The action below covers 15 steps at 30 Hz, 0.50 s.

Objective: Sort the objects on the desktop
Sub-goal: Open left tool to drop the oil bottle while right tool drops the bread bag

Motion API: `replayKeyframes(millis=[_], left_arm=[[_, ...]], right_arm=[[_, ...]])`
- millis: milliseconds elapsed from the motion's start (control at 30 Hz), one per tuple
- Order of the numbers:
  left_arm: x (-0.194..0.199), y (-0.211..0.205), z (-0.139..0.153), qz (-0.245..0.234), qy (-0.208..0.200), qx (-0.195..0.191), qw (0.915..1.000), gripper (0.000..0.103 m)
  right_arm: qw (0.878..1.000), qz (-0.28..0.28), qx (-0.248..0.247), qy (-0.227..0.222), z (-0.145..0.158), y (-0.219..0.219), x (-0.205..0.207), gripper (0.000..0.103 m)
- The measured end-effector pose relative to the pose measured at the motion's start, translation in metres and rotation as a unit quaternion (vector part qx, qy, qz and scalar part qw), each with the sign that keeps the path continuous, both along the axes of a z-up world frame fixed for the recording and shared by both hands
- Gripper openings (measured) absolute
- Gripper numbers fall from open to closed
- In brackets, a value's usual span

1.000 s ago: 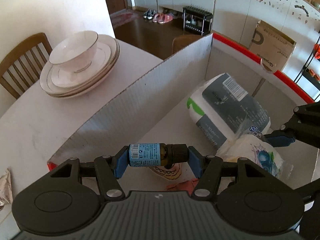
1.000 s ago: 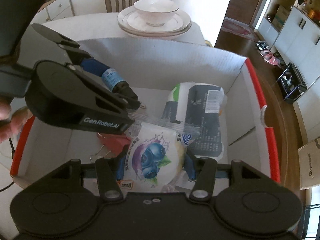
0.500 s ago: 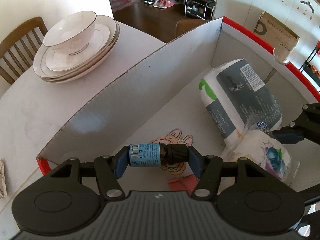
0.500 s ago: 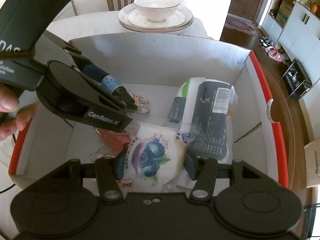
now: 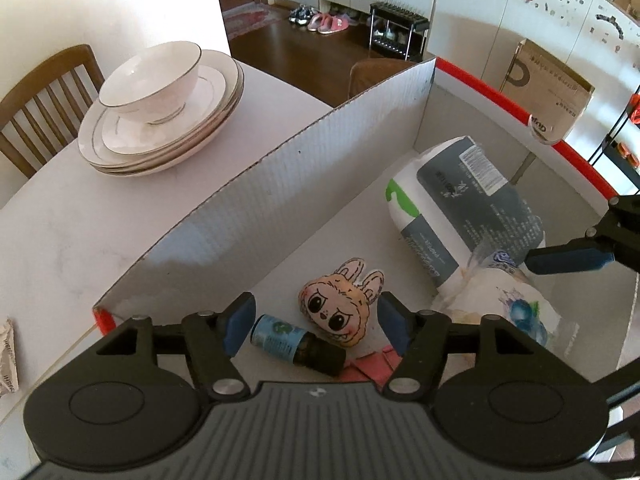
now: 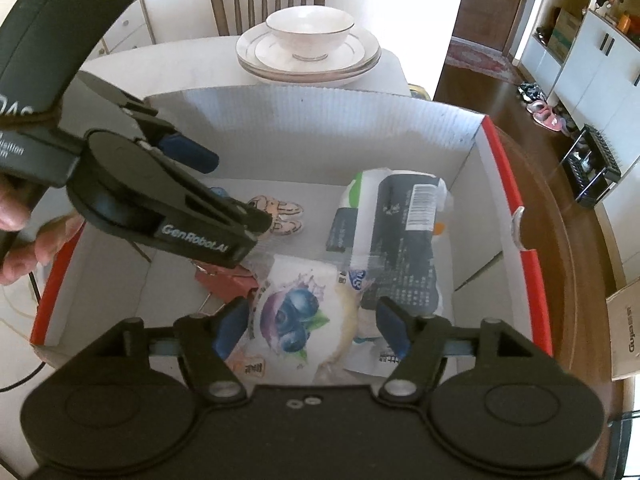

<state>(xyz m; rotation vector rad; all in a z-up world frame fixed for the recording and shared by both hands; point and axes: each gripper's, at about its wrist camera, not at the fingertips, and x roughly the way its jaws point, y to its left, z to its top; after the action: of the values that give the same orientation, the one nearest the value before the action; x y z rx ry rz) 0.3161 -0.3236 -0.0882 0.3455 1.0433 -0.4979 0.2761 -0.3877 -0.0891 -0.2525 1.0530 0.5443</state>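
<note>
My left gripper (image 5: 314, 326) hung wide open, empty; the small bottle (image 5: 296, 343) lay loose below it, liable to roll against the pink clip (image 5: 374, 364).

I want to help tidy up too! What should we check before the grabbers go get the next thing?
1. Little bottle lies on the floor of the box, free of the fingers: ok.
2. Left gripper open, nothing between its pads: ok.
3. Right gripper open: ok. Blueberry snack bag sits between its fingers; whether a pad touches the wrapper: cannot tell.
4. Snack bag leans on the big tissue pack; settled: cannot tell.
5. The two grippers are apart inside the box, so lifting out should be safe: ok.
6. Bowl and plates outside the box, away from both grippers: ok.
</note>
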Motion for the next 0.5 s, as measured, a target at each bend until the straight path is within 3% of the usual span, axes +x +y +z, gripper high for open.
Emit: replayKeyframes(millis=[500], left_arm=[[-0.035, 0.034, 0.040, 0.023, -0.035, -0.057, 0.9975, 0.066]], right_arm=[[0.999, -0.006, 0.030, -0.025, 0.029, -0.013, -0.014, 0.079]])
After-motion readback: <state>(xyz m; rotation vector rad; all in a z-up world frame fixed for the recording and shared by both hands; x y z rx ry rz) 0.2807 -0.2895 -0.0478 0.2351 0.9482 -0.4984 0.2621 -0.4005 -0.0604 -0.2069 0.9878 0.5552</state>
